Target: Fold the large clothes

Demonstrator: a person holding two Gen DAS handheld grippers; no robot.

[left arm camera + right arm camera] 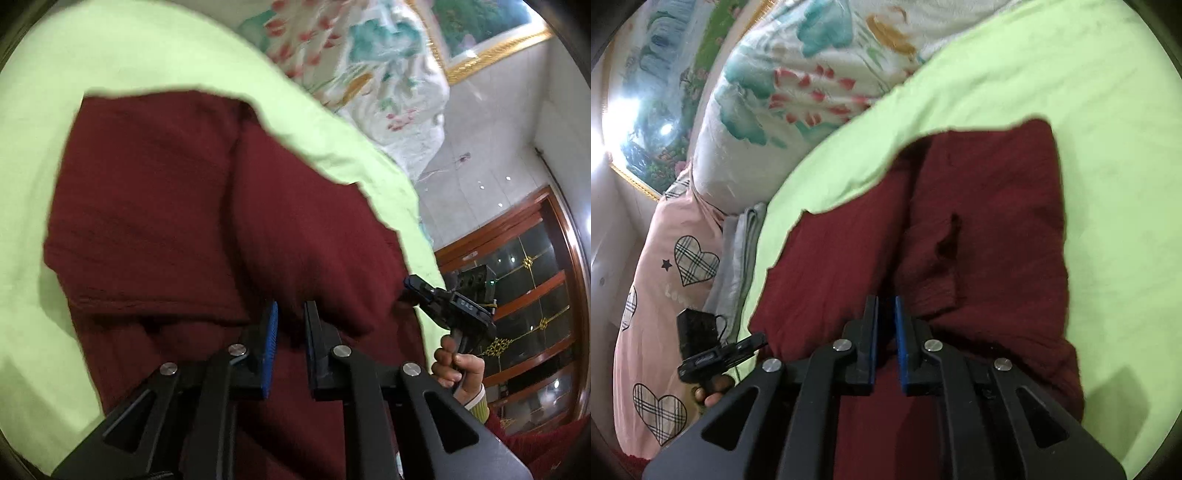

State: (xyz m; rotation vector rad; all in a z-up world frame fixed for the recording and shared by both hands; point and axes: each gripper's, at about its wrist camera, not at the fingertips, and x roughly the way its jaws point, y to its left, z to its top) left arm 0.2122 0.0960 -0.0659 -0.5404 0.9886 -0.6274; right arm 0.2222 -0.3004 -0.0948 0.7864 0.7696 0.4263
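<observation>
Fabric of a dark red garment point(207, 206) fills the near ground of both wrist views, lying partly folded on a light green sheet point(44, 122) that covers the bed. In the left wrist view the left gripper point(291, 314) has its blue-padded fingers point(271, 332) drawn close together with a raised fold of the red cloth pinched between them. In the right wrist view the right gripper point(886, 306) likewise has its jaws nearly together, a ridge of the same garment caught between the pads. How deep either fold sits in the jaws is hard to tell, since the cloth is dark and the frames are blurred.

The lower part of the garment is cut off by the gripper bodies in both views. A hand point(456, 365) with a striped cuff holds the other gripper at the bed's right edge in the left view; only fingertips show at the left in the right view.

Farther off, a white quilt point(798, 96) printed with teal and red flowers is bunched at the head of the bed, touching the sheet. Beside it lie a pink pillow point(661, 266) with plaid hearts and a grey folded cloth point(738, 251). Behind hangs a gold-framed picture point(491, 40), its subject indistinct. A wooden cabinet point(535, 280) with dark glass doors stands across the tiled floor; what it holds cannot be made out.
</observation>
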